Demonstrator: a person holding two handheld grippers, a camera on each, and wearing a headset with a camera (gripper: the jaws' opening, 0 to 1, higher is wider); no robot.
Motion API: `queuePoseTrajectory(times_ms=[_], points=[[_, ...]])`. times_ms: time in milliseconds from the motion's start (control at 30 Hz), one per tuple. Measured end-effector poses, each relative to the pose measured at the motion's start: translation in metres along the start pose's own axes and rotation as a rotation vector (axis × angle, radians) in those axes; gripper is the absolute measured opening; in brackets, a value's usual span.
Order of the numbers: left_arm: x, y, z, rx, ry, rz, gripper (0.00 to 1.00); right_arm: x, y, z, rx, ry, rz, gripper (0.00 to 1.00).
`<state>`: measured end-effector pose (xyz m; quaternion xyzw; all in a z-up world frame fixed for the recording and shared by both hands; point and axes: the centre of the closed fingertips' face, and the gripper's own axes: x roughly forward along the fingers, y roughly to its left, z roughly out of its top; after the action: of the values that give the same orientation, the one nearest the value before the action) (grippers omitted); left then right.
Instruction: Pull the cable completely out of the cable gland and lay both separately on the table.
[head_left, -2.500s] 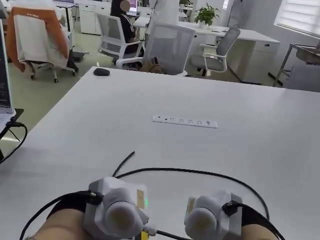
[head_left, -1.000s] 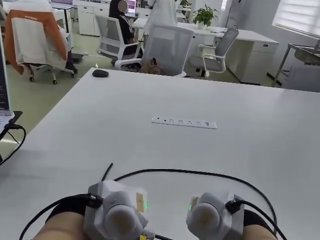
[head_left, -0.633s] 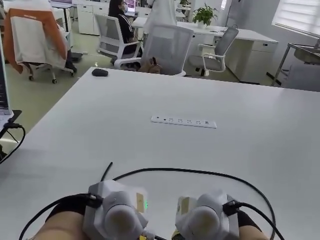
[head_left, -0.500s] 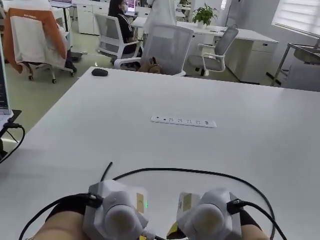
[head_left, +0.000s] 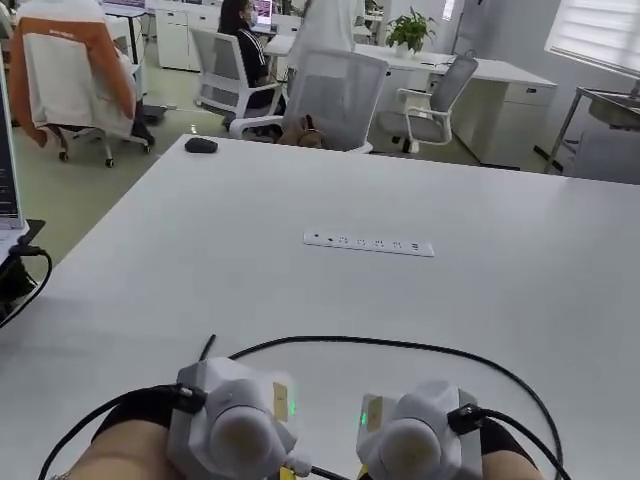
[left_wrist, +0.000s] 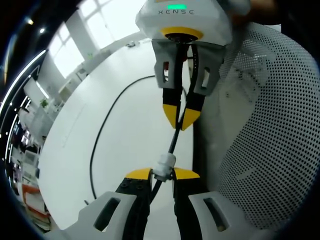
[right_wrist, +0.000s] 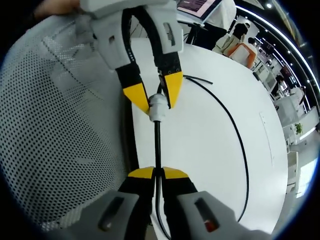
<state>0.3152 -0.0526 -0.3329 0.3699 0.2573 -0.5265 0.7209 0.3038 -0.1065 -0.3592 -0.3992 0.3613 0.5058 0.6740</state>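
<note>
From the head view, the black cable (head_left: 400, 346) loops across the white surface (head_left: 350, 180). In the left gripper view, the left claw (left_wrist: 161, 174) pinches the white cable gland (left_wrist: 164, 166), with the cable threaded through it. In the right gripper view, the right claw (right_wrist: 155, 173) is clamped on the cable near the gland.
</note>
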Motion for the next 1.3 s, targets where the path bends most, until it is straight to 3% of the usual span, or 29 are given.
queuePoseTrajectory(times_ms=[267,433,500,533,700,767,900,1000,1100,1233,1300], points=[[-0.002,0.005,0.001,-0.013,-0.012,0.018,0.17,-0.004,-0.014,-0.028,0.080,0.118,-0.066,0.04],[-0.002,0.004,0.000,-0.002,-0.003,0.015,0.17,-0.006,-0.010,-0.026,0.091,0.119,-0.041,0.06],[-0.003,0.005,0.000,-0.006,-0.005,0.013,0.17,-0.006,-0.006,-0.013,0.093,0.080,-0.016,0.14],[-0.003,0.005,0.000,-0.007,-0.008,0.012,0.17,-0.008,-0.005,0.001,0.096,0.029,-0.010,0.17],[-0.001,0.004,0.000,0.001,0.000,0.005,0.17,-0.009,0.003,0.047,0.107,-0.103,0.041,0.18],[0.000,0.002,-0.001,0.003,0.001,0.002,0.17,-0.001,0.005,0.052,0.089,-0.102,0.049,0.17],[-0.001,0.001,-0.002,-0.005,0.001,-0.001,0.17,0.011,0.007,0.048,0.039,-0.098,0.041,0.09],[0.000,0.000,-0.003,-0.003,0.004,-0.002,0.17,0.009,0.006,0.045,0.006,-0.096,0.028,0.03],[0.000,0.001,-0.001,-0.007,0.002,0.004,0.17,0.009,0.003,0.042,0.031,-0.098,0.022,0.03],[-0.001,0.003,-0.005,-0.008,0.012,0.018,0.17,0.010,-0.001,0.025,0.118,-0.035,0.009,0.04],[-0.002,0.005,-0.007,-0.010,0.018,0.023,0.17,0.010,-0.003,0.017,0.127,-0.006,-0.001,0.04]])
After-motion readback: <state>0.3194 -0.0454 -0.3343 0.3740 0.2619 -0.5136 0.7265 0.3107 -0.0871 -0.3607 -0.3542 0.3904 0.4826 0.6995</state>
